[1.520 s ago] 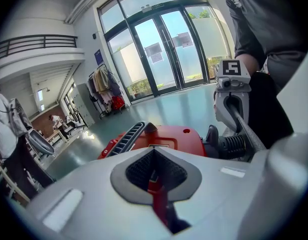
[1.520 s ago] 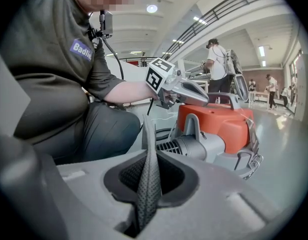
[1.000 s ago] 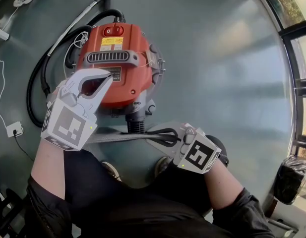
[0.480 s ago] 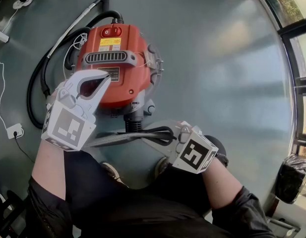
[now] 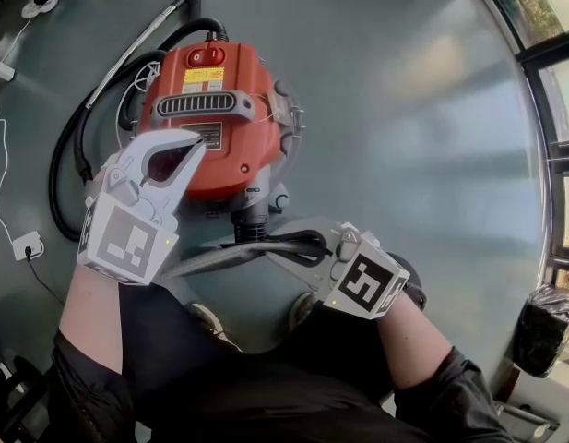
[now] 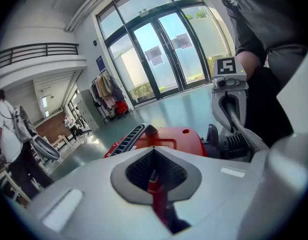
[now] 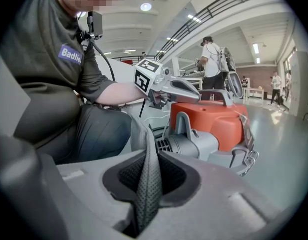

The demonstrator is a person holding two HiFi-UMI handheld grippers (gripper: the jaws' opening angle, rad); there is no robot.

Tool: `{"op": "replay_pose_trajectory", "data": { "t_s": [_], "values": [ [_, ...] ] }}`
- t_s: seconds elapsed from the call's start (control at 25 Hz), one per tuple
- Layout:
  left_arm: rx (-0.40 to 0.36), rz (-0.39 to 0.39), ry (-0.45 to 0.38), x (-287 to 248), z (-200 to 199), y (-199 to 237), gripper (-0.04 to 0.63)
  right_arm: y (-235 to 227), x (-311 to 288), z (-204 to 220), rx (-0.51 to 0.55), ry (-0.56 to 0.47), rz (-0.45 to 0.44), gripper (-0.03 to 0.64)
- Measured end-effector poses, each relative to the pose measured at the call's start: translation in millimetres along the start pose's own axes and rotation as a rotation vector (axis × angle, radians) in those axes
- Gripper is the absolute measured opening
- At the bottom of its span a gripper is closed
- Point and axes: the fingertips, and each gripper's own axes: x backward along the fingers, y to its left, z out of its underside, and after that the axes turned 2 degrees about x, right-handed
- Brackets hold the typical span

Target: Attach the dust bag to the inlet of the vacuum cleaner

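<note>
Under me the grey-green floor (image 5: 404, 109) is smooth and glossy and throws back pale daylight. Tall glass doors (image 6: 163, 54) in dark frames fill one wall, with greenery outside, and a clothes rack (image 6: 106, 91) stands just beside them. Above runs a balcony with a dark railing (image 6: 39, 49), under a white ceiling with a round lamp (image 7: 146, 6). Farther off a person in white (image 7: 212, 59) stands. A white socket box (image 5: 24, 243) lies on the floor.

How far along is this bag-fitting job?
Early on. Done: the dust bag lies by the inlet of the vacuum cleaner. In hand: the right tongs, now opening, have its mesh between them; the left tongs are empty. Left: seating it on the inlet.
</note>
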Motion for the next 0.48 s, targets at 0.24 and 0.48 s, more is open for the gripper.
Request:
{"op": "replay_pose_trajectory", "data": {
  "t_s": [0.24,0.48],
  "values": [
    [0.002,0.008,0.0,0.6,0.2,0.0,0.014,-0.7,-1.6,-2.1,0.007,0.001,0.007,0.041],
    [0.002,0.011,-0.002,0.0,2.8,-1.0,0.014,-6.7,3.2,6.7,-0.06,-0.011,0.048,0.043]
  ]
}}
